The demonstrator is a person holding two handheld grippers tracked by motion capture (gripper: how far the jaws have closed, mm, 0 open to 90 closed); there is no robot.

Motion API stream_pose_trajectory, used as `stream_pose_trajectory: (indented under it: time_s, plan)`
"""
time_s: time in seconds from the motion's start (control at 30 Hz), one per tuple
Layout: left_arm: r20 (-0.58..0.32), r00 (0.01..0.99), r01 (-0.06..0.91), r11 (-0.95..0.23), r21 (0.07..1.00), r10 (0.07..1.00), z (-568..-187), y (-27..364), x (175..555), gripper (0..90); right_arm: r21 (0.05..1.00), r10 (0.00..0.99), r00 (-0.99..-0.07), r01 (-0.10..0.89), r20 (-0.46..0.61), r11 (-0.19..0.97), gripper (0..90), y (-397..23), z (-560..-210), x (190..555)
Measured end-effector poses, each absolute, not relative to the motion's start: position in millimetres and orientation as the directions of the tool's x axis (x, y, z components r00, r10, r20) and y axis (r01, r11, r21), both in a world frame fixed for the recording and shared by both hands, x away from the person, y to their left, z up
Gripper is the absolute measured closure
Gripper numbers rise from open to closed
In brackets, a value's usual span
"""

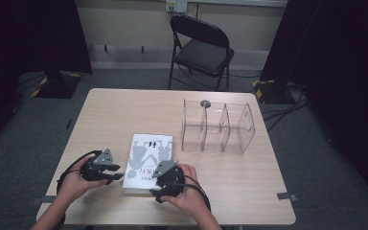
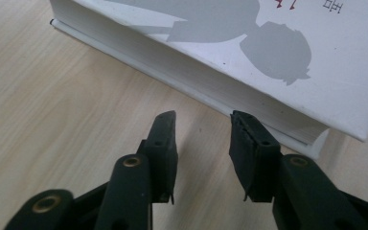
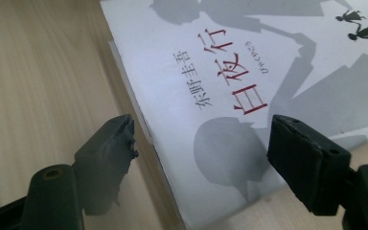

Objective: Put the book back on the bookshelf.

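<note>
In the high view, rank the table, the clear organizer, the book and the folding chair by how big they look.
1. Table.
2. Folding chair and clear organizer: they look alike, and the chair stands farther off, so unranked.
3. Book, smallest.

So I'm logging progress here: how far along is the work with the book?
Early. Nothing looks done yet: the white book lies flat on the table, and the clear divider rack behind it holds no book. In hand: the left tongs face the book's page edge, open, and the right tongs sit open around its near corner, not clamped. Left: gripping and lifting the book, perhaps into the rack.
</note>
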State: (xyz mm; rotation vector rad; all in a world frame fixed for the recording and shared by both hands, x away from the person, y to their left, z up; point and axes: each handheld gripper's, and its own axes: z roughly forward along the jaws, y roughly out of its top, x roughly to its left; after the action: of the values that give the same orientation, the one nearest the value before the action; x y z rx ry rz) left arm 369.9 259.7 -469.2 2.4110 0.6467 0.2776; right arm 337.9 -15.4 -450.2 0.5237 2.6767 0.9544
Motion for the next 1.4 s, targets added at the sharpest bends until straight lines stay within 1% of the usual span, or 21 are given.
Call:
stream_pose_trajectory:
  time_s: [0.03,0.07,0.1,0.13,0.23,0.27,0.33,0.4,0.47,0.53,0.57,0.67,0.77,0.83,0.87,0.97,1.03,1.13,1.23,1.27,1.4]
  plan:
    - [0.040,0.858,0.382,-0.688,0.617,0.512,-469.2,259.7,369.9,58.6,0.647,0.413,-0.904,0.248,-0.113,0.721,23.3,-15.4,-450.2,337.9]
    - [0.037,0.865,0.378,-0.697,0.610,0.501,-471.8,258.3,369.7,56.5,0.639,0.410,-0.896,0.215,-0.173,0.739,22.2,-10.5,-457.7,335.3]
    - [0.034,0.864,0.377,-0.691,0.617,0.502,-476.1,255.6,368.8,56.5,0.639,0.410,-0.896,0.215,-0.173,0.739,22.2,-10.5,-457.7,335.3]
    - [0.027,0.881,0.363,-0.710,0.604,0.473,-478.5,253.1,369.3,54.4,0.644,0.418,-0.884,0.197,-0.210,0.740,19.7,-8.7,-461.4,334.3]
    - [0.052,0.889,0.342,-0.735,0.586,0.456,-476.8,249.8,368.6,54.3,0.638,0.424,-0.877,0.194,-0.228,0.745,16.9,-7.2,-463.0,334.4]
    - [0.056,0.898,0.317,-0.731,0.605,0.436,-478.3,250.1,367.6,54.9,0.633,0.425,-0.867,0.179,-0.260,0.753,13.1,-4.8,-466.5,334.1]
    - [0.046,0.908,0.308,-0.739,0.599,0.416,-478.2,252.2,366.3,56.7,0.635,0.420,-0.859,0.153,-0.294,0.757,12.5,-3.6,-470.7,334.1]
    - [0.073,0.920,0.266,-0.751,0.605,0.385,-478.7,252.1,363.6,53.8,0.634,0.416,-0.848,0.129,-0.328,0.763,11.3,-1.8,-474.5,333.7]
    - [0.070,0.921,0.269,-0.758,0.594,0.382,-478.1,253.4,362.2,45.0,0.641,0.422,-0.847,0.133,-0.322,0.756,10.3,-1.0,-475.3,334.4]
    - [0.054,0.921,0.278,-0.748,0.603,0.386,-479.7,254.5,361.5,44.8,0.644,0.424,-0.849,0.136,-0.316,0.753,10.3,-1.2,-475.1,335.0]
    - [0.047,0.924,0.279,-0.755,0.594,0.379,-479.4,255.4,361.1,38.0,0.650,0.422,-0.853,0.137,-0.306,0.748,10.4,-2.1,-474.5,336.3]
    - [0.042,0.929,0.273,-0.760,0.590,0.367,-479.7,255.2,358.6,34.3,0.647,0.426,-0.857,0.151,-0.291,0.747,10.3,-2.0,-472.9,337.8]
    - [0.062,0.922,0.272,-0.754,0.597,0.382,-480.4,254.9,355.7,34.1,0.651,0.428,-0.859,0.157,-0.282,0.743,9.8,-1.8,-472.7,339.6]
    - [0.052,0.923,0.275,-0.749,0.602,0.381,-481.0,254.7,355.2,33.6,0.652,0.426,-0.859,0.151,-0.286,0.743,9.8,-2.1,-473.1,340.3]
    - [0.021,0.943,0.262,-0.775,0.575,0.333,-480.2,256.3,354.3,31.5,0.661,0.430,-0.858,0.152,-0.281,0.735,9.9,-3.3,-473.9,341.8]
    - [0.016,0.935,0.273,-0.748,0.605,0.354,-483.9,252.0,353.1,27.5,0.666,0.434,-0.854,0.148,-0.287,0.731,9.8,-3.4,-474.9,342.4]
    - [0.017,0.934,0.272,-0.741,0.613,0.357,-482.9,247.6,352.1,30.2,0.665,0.435,-0.853,0.147,-0.289,0.732,9.7,-2.5,-475.1,342.3]
    - [0.018,0.931,0.268,-0.716,0.645,0.365,-483.8,240.6,350.8,45.5,0.667,0.438,-0.851,0.147,-0.291,0.730,9.4,-2.4,-475.6,341.8]
    - [0.040,0.923,0.277,-0.734,0.620,0.382,-481.0,237.4,349.4,46.4,0.673,0.443,-0.847,0.147,-0.292,0.725,9.2,-2.6,-476.6,341.0]
    - [0.036,0.916,0.290,-0.719,0.632,0.401,-479.6,237.6,348.5,49.0,0.676,0.446,-0.845,0.146,-0.294,0.722,8.8,-2.5,-477.4,340.4]
    - [0.037,0.906,0.300,-0.703,0.645,0.421,-474.4,237.2,345.4,51.9,0.675,0.447,-0.840,0.139,-0.307,0.725,8.1,-0.8,-478.4,339.6]
